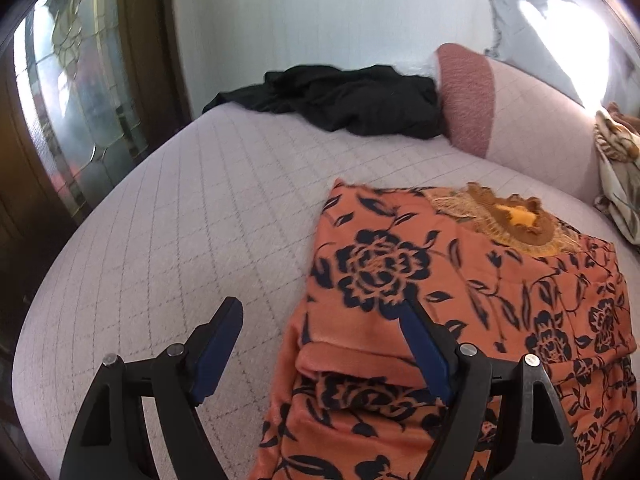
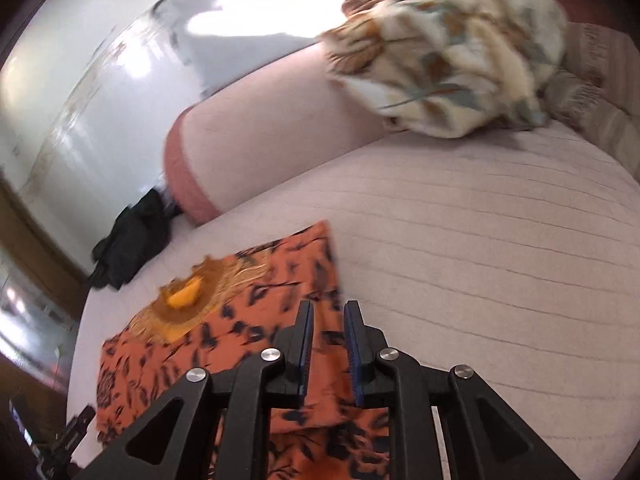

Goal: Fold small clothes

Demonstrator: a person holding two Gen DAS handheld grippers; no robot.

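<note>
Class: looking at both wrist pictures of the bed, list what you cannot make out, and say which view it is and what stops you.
- Orange floral garment: left wrist view; near end cut off by the bottom edge and covered by the left gripper.
- Cream patterned cloth: right wrist view; blurred, so its type is unclear.
- Black garment: right wrist view; small, dark, shape unreadable.
</note>
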